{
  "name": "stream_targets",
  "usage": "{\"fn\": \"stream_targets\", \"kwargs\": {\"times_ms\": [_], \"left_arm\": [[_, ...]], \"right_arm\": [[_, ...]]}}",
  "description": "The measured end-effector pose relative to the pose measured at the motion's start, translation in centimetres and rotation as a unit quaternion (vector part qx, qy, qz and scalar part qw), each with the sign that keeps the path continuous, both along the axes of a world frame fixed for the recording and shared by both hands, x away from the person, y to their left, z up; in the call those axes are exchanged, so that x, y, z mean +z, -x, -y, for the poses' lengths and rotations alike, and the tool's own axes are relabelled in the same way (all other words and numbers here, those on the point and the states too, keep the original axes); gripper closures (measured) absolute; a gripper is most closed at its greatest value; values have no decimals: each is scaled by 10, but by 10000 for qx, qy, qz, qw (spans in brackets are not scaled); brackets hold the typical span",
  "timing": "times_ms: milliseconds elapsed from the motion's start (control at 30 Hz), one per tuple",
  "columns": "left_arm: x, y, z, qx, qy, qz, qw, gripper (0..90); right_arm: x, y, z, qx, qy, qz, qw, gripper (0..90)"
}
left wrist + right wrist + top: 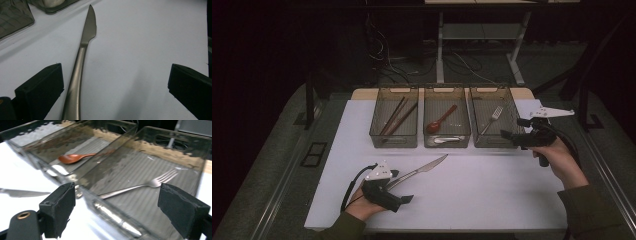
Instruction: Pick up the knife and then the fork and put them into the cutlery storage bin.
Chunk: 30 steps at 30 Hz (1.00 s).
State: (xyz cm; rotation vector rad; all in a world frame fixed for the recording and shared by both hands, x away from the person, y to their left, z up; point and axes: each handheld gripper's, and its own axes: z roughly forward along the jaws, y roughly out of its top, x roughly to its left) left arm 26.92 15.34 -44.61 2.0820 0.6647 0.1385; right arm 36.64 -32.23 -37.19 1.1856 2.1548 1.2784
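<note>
A steel table knife (422, 169) lies on the white mat (472, 190), blade pointing toward the bins. My left gripper (403, 186) rests at the knife's handle end, jaws open. In the left gripper view the knife (82, 57) runs between the jaws of the left gripper (116, 82), close to the left one, with no pad pressing on it. My right gripper (513, 128) hovers at the front right corner of the right bin (477, 142), open and holding nothing. In the right gripper view a steel fork (140, 187) lies in that bin beyond the right gripper (117, 202).
Three translucent bins stand in a row at the back of the mat. The left bin holds dark chopsticks (397, 116). The middle bin holds a red-brown spoon (441, 120) and a white spoon (447, 140). The fork (494, 117) is in the right bin. The table edge runs near my forearms.
</note>
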Motion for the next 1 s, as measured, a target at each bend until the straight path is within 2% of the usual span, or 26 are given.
{"fn": "stream_targets", "kwargs": {"times_ms": [233,367,500,600,900,1000], "left_arm": [[1,0,0,4,5,16,10000,0],[1,1,1,-5,17,21,10000,0],[2,2,2,-14,45,60,10000,0],[3,1,1,5,34,61,10000,0],[4,1,1,89,-21,94,9999,0],[5,0,1,146,-28,115,9998,0]], "right_arm": [[-12,28,-9,201,-191,-12,9996,142],[-23,41,-14,323,-95,-25,9994,142],[-33,53,-18,398,-155,-113,9990,143],[-41,63,-20,455,-100,-124,9988,143],[-60,86,-16,345,-138,-174,9992,142],[-64,93,-16,430,-181,-162,9988,142]]}}
